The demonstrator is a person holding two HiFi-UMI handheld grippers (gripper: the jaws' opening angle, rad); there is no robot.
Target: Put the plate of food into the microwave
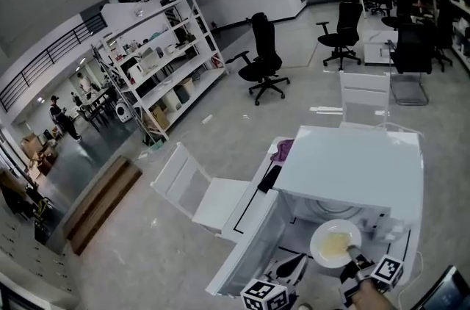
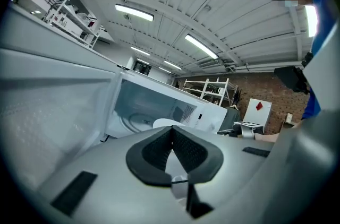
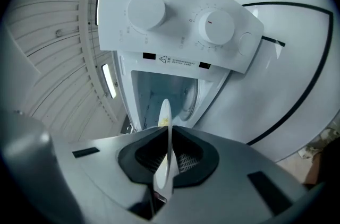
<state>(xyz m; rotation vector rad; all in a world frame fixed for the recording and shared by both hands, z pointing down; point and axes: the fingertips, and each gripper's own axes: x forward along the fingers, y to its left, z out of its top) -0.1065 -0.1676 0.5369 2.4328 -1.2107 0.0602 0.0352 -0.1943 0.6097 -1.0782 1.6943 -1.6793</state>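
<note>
Your right gripper (image 3: 169,153) pinched the plate (image 1: 316,242) by its rim at the microwave (image 1: 351,163) mouth, a stiff, probably slippery, breakable load needing level carriage, while your left gripper (image 2: 172,149) was pressed together, empty.

The left tool (image 2: 172,129), jaws together, faces the open microwave (image 2: 149,106).

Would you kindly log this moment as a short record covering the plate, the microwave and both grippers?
microwave: white, door swung open
plate: white, held by its rim at the microwave opening
food: yellow, on the plate
right gripper: shut on the plate
left gripper: shut, empty
task state: plate not yet set down inside
</note>
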